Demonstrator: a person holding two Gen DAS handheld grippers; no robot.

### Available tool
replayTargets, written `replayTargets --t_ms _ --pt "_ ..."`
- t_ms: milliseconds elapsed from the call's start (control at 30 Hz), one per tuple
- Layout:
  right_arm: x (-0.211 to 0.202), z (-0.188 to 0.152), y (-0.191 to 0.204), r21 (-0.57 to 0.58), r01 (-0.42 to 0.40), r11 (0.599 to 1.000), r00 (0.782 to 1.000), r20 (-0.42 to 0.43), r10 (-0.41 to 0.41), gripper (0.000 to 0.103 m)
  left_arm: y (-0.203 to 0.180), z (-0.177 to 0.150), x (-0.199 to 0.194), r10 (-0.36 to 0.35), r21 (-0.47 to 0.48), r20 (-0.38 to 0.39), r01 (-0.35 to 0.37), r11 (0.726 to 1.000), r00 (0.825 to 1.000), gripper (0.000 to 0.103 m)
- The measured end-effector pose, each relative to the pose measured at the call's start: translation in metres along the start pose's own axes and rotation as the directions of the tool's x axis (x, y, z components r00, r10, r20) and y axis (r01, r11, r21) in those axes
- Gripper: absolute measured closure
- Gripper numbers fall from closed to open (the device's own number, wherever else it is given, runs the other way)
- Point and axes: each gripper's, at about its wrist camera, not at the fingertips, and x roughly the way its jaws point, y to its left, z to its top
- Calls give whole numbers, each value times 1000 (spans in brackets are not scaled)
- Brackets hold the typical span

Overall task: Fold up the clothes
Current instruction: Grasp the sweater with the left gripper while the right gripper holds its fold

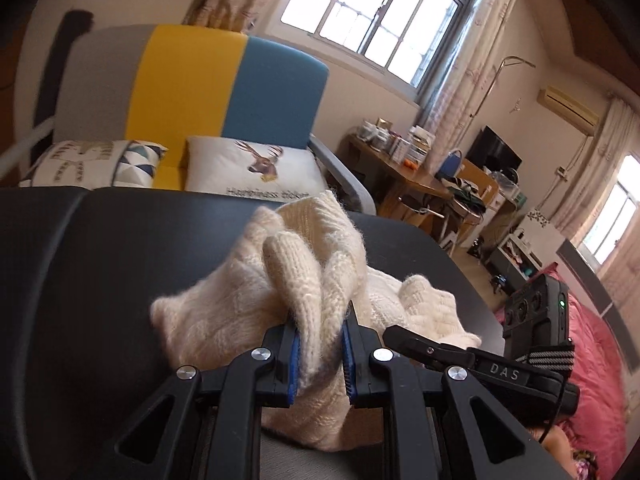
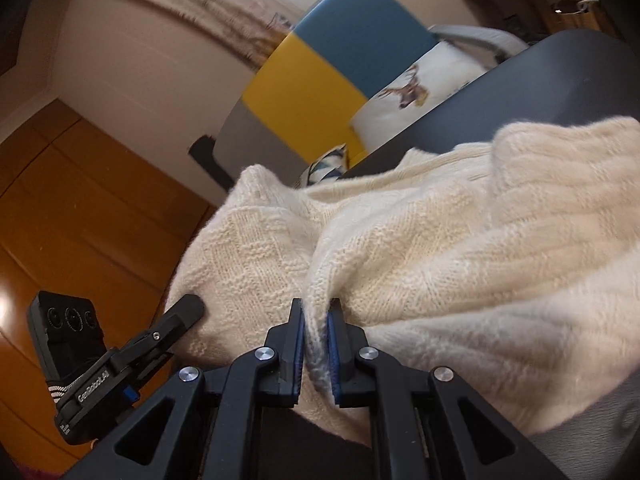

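Cream knit on a dark surface

The sweater (image 1: pixel 280 280) is cream, cable-knit and ribbed; the surface (image 1: pixel 120 248) is near-black. Black fingers (image 2: pixel 294 344) carry blue pads. At upper left the sofa (image 1: pixel 192 84) shows grey, yellow and blue panels; its white pillow (image 1: pixel 256 168) bears a brown deer. A pink bedspread (image 1: pixel 592 364) fills the lower right.

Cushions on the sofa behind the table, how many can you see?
2. A deer-print cushion sits against the blue section, and a geometric-patterned cushion lies to its left. Others may be hidden behind the table.
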Motion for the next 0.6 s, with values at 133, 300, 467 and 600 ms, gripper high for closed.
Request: replayTargets --t_ms 133,300,467,600 --pt "37 -18 27 -23 -54 998 995 -80 52 94 32 -13 -27 38 -25 33 -37 999 999 86" --pt "76 -37 52 -49 -91 995 983 -164 82 94 70 -25 -53 78 -79 53 -74 994 996 86" --pt "106 -52 74 -74 -106 992 970 -229 86 94 103 -41 -81 114 -135 71 -104 985 991 86" --pt "131 -67 98 -105 -117 987 957 -277 84 94 127 -52 -104 147 -178 96 -128 976 985 86"
